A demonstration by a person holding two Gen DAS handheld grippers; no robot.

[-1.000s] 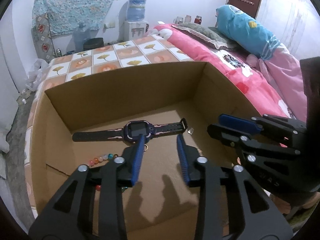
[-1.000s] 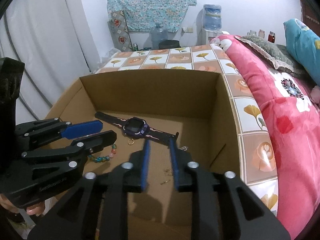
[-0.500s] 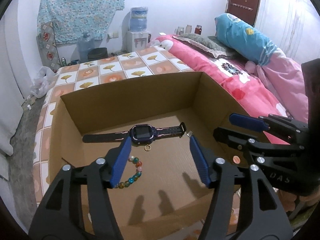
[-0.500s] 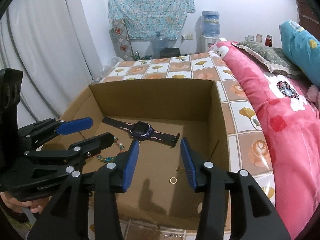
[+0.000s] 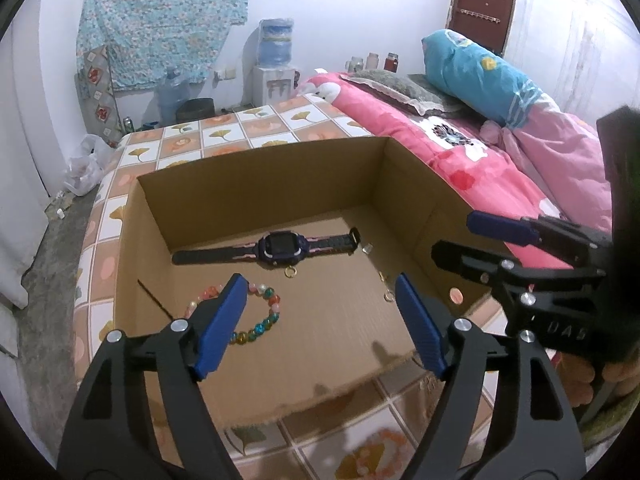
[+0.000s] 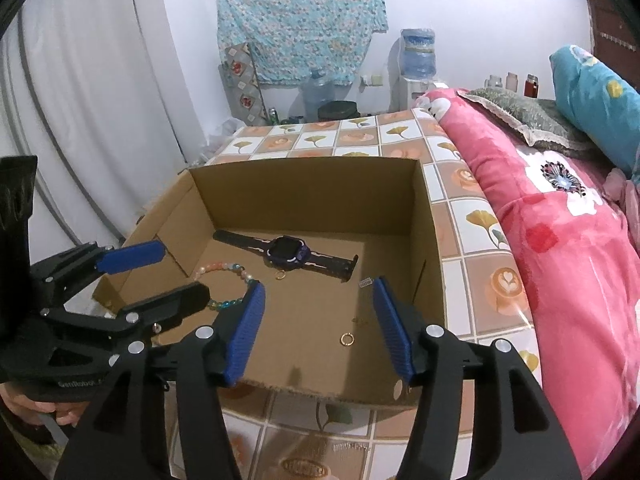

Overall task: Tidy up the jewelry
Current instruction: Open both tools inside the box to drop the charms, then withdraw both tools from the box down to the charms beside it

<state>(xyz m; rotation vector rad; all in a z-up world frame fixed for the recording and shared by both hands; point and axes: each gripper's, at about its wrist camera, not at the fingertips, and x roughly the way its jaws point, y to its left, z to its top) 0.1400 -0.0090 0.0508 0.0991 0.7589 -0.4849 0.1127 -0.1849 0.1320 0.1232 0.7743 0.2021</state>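
An open cardboard box (image 5: 256, 188) (image 6: 432, 248) stands on a tiled tabletop. On its floor lie a dark smartwatch (image 5: 282, 245) (image 6: 289, 255), a coloured bead bracelet (image 5: 260, 320) (image 6: 224, 270) and small gold rings (image 5: 291, 272) (image 6: 347, 339). My left gripper (image 5: 320, 320) hangs over the box's near edge, its jaws opening with nothing between them. My right gripper (image 6: 318, 330) is alongside, its jaws also opening and empty. Each gripper shows in the other's view: the right gripper (image 5: 472, 236), the left gripper (image 6: 160, 276).
A bed with a pink quilt (image 5: 480, 160) (image 6: 560, 220) and a blue pillow (image 5: 476, 68) borders the table on the right. A water dispenser (image 5: 275, 64) and a hanging patterned cloth (image 6: 300, 20) stand at the far wall. A hand (image 6: 24, 404) holds the left gripper.
Both grippers have drawn back and up from inside the box to its near edge while their jaws spread. The bracelet and a gold ring now lie uncovered on the box floor.
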